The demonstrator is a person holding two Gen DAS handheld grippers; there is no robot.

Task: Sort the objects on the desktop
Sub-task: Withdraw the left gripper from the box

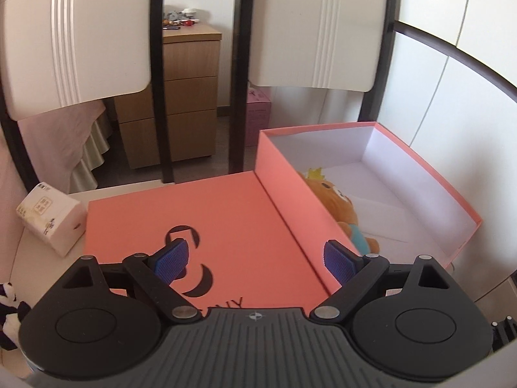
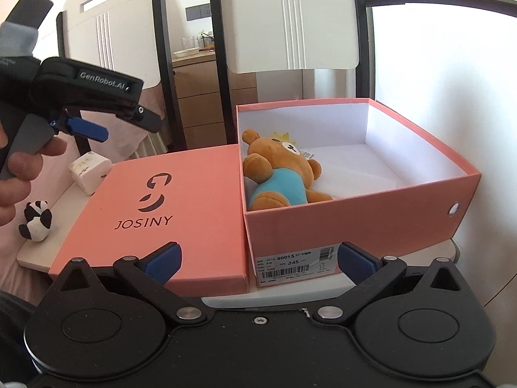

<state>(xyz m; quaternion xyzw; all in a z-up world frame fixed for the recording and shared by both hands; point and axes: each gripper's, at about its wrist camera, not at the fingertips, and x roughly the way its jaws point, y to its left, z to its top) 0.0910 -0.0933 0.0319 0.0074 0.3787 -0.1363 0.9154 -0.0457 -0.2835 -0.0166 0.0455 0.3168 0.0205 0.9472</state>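
Note:
An open pink shoe box [image 2: 355, 213] [image 1: 281, 174] stands on the small white table, with a brown plush bear [image 2: 281, 174] [image 1: 336, 197] in a blue shirt lying inside. Its pink lid [image 2: 161, 207] [image 1: 206, 220] lies flat to the left of the box. A small panda toy [image 2: 36, 220] [image 1: 8, 310] and a white tissue pack [image 2: 89, 171] [image 1: 51, 223] sit left of the lid. My left gripper [image 1: 257, 260] [image 2: 90, 129] is open and empty above the lid. My right gripper [image 2: 258, 263] is open and empty in front of the box and lid.
The white table's edge [image 2: 32, 262] is at the left. Two white chair backs [image 1: 74, 38] [image 1: 323, 26] stand behind the table, with a wooden drawer unit [image 1: 187, 97] beyond them. A pale wall [image 2: 452, 80] is to the right.

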